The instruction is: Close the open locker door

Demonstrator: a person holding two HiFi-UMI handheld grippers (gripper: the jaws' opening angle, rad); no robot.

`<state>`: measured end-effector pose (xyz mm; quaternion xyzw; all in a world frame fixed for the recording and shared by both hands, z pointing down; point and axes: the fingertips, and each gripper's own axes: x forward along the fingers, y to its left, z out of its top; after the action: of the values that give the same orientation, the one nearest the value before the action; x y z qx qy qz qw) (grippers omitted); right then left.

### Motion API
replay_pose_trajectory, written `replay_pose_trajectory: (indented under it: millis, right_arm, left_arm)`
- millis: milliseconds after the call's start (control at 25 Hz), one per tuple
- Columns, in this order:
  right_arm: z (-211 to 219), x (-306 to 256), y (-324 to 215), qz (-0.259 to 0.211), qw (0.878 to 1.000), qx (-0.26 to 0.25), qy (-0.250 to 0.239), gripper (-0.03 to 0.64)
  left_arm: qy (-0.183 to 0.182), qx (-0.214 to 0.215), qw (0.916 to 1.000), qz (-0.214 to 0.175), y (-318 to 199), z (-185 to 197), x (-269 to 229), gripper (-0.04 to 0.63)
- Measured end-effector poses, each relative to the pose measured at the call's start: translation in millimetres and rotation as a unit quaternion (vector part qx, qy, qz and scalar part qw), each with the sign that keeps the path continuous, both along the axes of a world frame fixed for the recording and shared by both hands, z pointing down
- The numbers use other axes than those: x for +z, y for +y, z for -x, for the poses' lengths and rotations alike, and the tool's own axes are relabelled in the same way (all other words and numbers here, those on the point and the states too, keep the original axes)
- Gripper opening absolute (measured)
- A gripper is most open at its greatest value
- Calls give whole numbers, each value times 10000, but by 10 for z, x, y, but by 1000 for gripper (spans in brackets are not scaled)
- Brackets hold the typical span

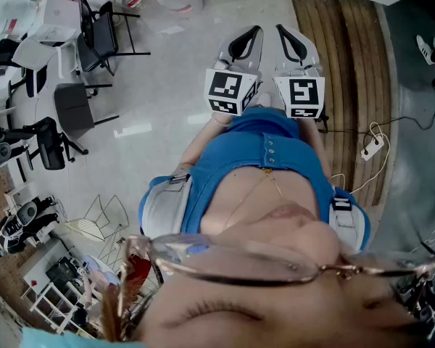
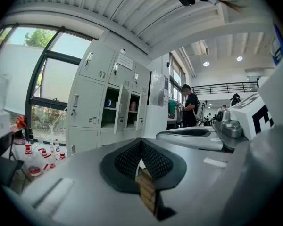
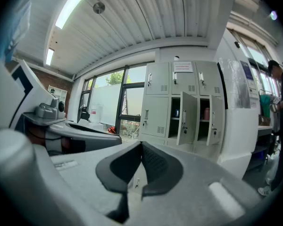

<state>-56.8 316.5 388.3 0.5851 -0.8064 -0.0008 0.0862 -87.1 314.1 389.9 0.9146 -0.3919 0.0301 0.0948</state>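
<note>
A bank of pale grey lockers (image 2: 94,102) stands some way ahead of both grippers. Two neighbouring doors hang open: one (image 2: 122,109) (image 3: 186,118) and another just right of it (image 2: 140,111) (image 3: 216,120), with small items on the shelves inside. In the head view my left gripper (image 1: 252,35) and right gripper (image 1: 286,35) are held side by side in front of the person's chest, pointing forward over the pale floor. In each gripper view the black pads meet along a line, at the left gripper (image 2: 141,142) and the right gripper (image 3: 141,145). Both are shut with nothing between them, far from the lockers.
A white pillar (image 3: 238,121) stands right of the lockers, and a person (image 2: 188,109) works at a counter beyond it. Bottles (image 2: 37,159) sit low by the window. Black chairs (image 1: 94,35) stand at the left. A wooden strip (image 1: 348,64) and a power strip (image 1: 372,147) lie at the right.
</note>
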Motion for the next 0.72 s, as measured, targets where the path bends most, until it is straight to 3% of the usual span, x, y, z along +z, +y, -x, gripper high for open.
replay_pose_trajectory:
  millis: [400, 720]
  right_arm:
    - [-123, 166, -42, 253, 9996, -97, -68, 0]
    - [-227, 154, -468, 162, 9997, 173, -20, 0]
  left_arm:
    - [-33, -15, 10000, 80, -25, -85, 134, -2]
    - [35, 178, 9998, 96, -483, -158, 156, -2]
